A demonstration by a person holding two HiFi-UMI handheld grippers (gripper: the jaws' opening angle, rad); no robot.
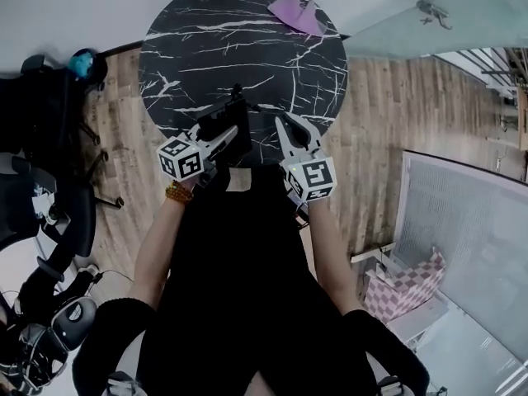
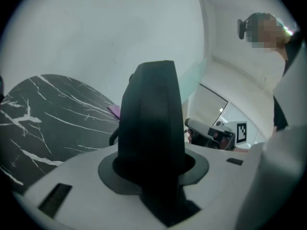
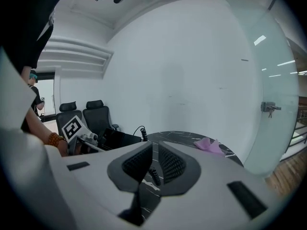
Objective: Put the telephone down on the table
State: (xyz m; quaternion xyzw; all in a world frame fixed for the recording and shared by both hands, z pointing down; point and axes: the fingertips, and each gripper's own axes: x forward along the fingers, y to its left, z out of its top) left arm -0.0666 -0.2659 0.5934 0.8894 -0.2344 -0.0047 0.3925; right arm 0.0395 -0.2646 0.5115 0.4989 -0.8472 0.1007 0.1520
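Left gripper (image 1: 218,137) jaws clamp telephone (image 2: 149,128); right gripper (image 1: 285,127) jaws together, empty.

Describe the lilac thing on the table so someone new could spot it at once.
Find the round black table with white veins. At its far edge, right of centre in the head view, lies a crumpled lilac scrap. It is the only pale thing on that dark top, far from the black telephone in the left gripper.
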